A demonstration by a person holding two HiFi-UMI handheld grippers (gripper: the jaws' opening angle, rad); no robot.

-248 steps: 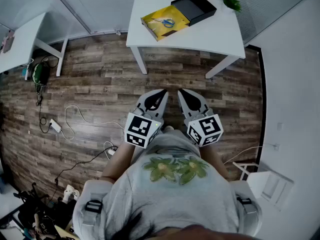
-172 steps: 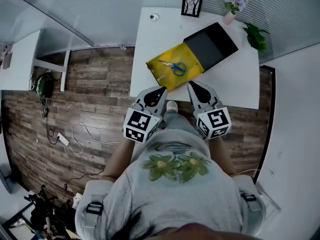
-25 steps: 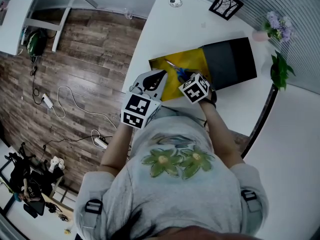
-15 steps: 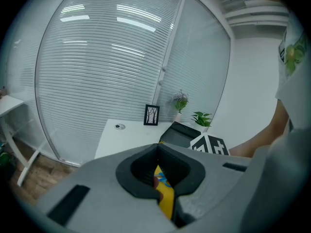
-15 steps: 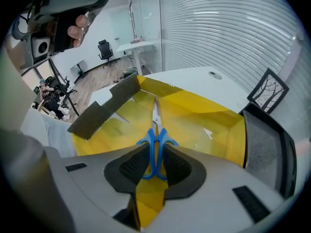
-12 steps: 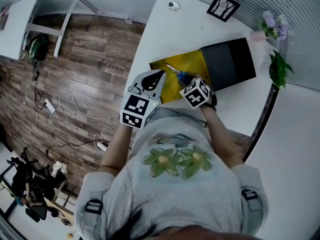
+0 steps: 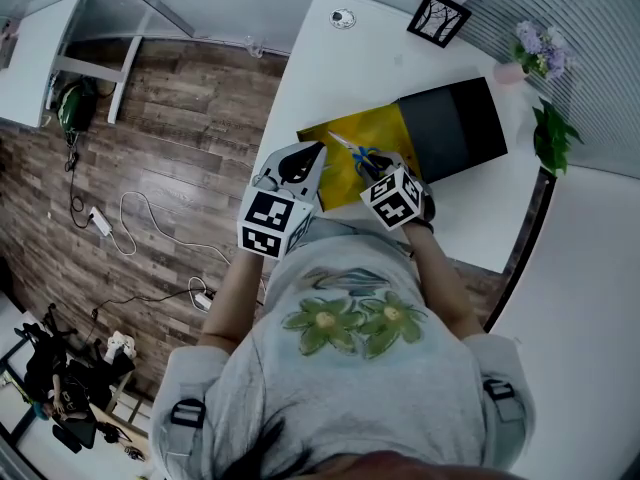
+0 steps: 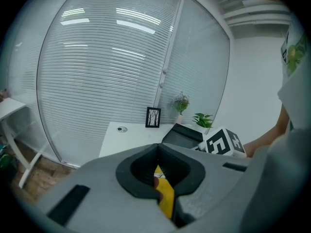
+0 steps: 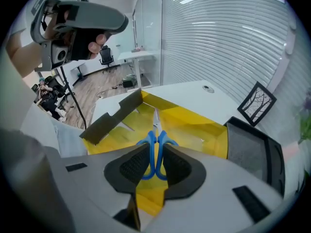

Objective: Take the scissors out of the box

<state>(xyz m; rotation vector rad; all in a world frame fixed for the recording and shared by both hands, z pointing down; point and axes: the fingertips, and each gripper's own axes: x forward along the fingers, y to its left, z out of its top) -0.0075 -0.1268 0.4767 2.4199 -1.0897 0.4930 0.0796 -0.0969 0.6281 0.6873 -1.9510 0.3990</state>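
Blue-handled scissors [image 7: 352,148] [image 9: 155,130] hang over the open yellow box [image 7: 335,173] [image 9: 194,125] on the white table [image 7: 330,78], blades pointing away from me. My right gripper [image 7: 374,164] [image 9: 156,160] points steeply down and is shut on the blue handles; its jaws have just been closing with the handles between them. My left gripper [image 7: 318,150] [image 8: 158,147] hovers at the box's near left corner, shut, with nothing in it. The box's black lid [image 7: 452,128] [image 9: 255,149] lies open to the right.
A small framed picture [image 7: 436,18], a vase of flowers [image 7: 530,48], a green plant [image 7: 552,133] and a small round object [image 7: 343,15] stand along the table's far side. Wooden floor with cables [image 7: 130,228] lies to the left.
My right gripper has lifted a little and drawn back toward me with the scissors in it. The left gripper has stayed put.
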